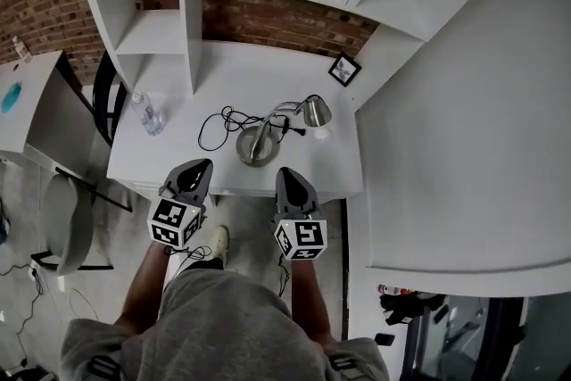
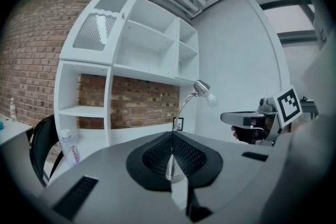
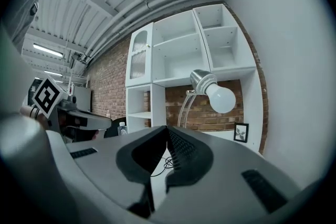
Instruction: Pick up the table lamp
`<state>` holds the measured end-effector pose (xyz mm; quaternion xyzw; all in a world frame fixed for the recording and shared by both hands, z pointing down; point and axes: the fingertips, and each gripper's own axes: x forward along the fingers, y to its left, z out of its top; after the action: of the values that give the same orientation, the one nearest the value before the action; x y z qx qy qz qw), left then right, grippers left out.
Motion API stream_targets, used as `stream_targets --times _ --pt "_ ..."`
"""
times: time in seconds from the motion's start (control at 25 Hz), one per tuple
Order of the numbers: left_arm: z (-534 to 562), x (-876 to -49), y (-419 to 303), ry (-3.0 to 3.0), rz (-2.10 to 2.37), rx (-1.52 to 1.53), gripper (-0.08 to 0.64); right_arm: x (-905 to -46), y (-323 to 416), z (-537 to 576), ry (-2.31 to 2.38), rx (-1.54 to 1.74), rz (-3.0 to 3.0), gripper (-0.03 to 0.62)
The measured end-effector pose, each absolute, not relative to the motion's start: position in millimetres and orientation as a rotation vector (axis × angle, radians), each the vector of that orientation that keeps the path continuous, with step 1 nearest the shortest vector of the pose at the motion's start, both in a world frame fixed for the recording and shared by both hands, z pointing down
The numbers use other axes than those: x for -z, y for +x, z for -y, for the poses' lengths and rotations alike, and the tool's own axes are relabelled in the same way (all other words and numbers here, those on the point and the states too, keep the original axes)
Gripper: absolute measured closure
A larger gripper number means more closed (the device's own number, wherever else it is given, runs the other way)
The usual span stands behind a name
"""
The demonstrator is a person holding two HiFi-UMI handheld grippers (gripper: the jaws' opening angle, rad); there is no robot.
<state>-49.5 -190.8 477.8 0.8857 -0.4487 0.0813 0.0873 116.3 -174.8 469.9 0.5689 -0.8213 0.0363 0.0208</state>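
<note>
Brick wall (image 1: 268, 22) and white shelving (image 1: 192, 40) are filling the background, with the white bench (image 1: 294, 76) running under them. Table lamp (image 1: 256, 145) is standing on the bench just ahead of both jaws, roughly between their lines, untouched.

Left gripper (image 1: 198, 167) and right gripper (image 1: 287, 176) are both hovering at the near bench edge, jaws pressed together, holding nothing.

Risks as I'm judging them:
- The jaws are needing to spread first, or they'll be shoving the lamp.
- The chrome neck is looking thin and slick, so a grip there could slip or tip.
- Cord (image 1: 219, 125) is looping ahead of the left jaws, likely snagging on lift.

Only the head view is showing the full cord run and the base. Only the right gripper view is showing the bulb (image 3: 220, 98).
</note>
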Motion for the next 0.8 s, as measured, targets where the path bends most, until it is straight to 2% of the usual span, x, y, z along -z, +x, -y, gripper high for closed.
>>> stream_targets --times 0.8 --pt "282 -510 -55 2.692 1.182 -0.329 0.555 -512 97 253 1.816 -0.155 2.474 0.569"
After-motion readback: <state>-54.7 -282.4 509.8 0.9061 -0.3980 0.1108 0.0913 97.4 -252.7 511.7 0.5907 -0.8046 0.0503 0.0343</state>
